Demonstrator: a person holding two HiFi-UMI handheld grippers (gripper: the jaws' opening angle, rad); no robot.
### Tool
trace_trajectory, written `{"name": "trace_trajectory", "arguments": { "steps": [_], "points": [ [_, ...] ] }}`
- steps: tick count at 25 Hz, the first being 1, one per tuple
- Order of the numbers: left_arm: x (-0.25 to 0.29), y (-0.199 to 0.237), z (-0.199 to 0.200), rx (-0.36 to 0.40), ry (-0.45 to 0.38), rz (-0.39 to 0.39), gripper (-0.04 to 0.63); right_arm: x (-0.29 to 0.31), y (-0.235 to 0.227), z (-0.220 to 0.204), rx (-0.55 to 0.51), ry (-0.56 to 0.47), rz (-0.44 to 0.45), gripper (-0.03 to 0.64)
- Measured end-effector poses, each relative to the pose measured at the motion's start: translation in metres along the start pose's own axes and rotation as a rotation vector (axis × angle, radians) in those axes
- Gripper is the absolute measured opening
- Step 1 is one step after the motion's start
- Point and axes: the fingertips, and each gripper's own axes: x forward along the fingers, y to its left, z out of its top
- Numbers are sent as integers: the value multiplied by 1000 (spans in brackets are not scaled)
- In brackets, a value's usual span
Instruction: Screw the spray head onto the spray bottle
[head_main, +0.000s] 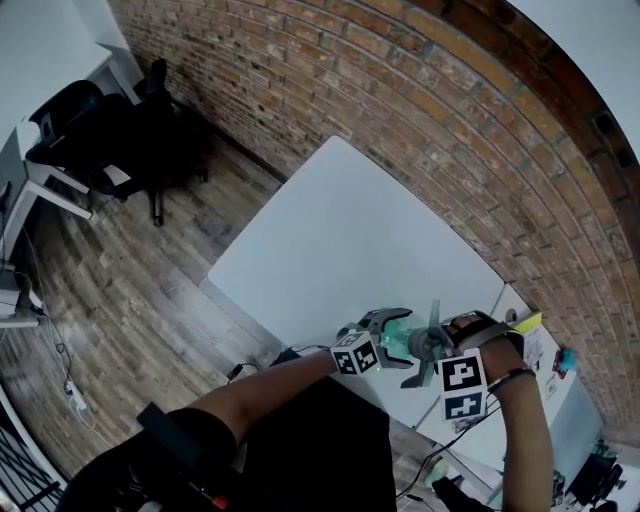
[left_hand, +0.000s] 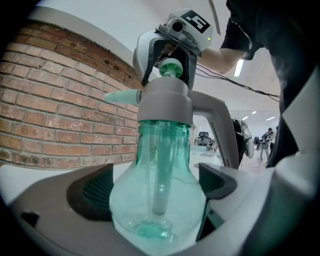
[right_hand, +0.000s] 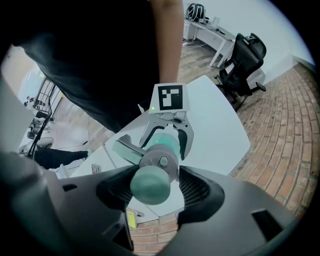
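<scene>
Count: one spray bottle (left_hand: 159, 205), one spray head (left_hand: 165, 102), two tongs, one white bench (head_main: 340, 240).

Bottle: clear green with a bulb-shaped body. One dip tube (left_hand: 160, 172) shows inside. In the left gripper view its long axis stands upright. The grey spray head sits on the neck, with a green knob (left_hand: 170, 65) on top. The nozzle (left_hand: 117, 96) points toward the brick wall, left in that view. The trigger lever (left_hand: 220, 125) hangs down the opposite side.

Location: the bottle is held in the air at the near edge of the bench, not resting on it.

Left tongs (left_hand: 157, 187): closed on the bulb of the bottle, one pad on each flank.

Right tongs (right_hand: 152, 190): above the bottle, pointing down its axis. Their jaws stand wide on either side of the spray head. The green knob lies between the pads, with a gap visible on one side, so no firm grip is seen.
</scene>
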Motion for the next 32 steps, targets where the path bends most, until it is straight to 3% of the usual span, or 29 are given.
{"name": "trace_trajectory", "arguments": {
  "steps": [9,19,25,32],
  "points": [
    [-2,-2,0,-3,-6,-11,514,0,0,4,-91,-29,-16,255],
    [-2,-3,0,4,-4,-25,514,16,5,4,-163,12,-9,256],
    [-2,-3,0,4,-5,-23,514,16,4,5,-95,-38,-8,256],
    [-4,-3,0,5,-10,-20,514,15,1,8,80,-128,18,256]
  ]
}}
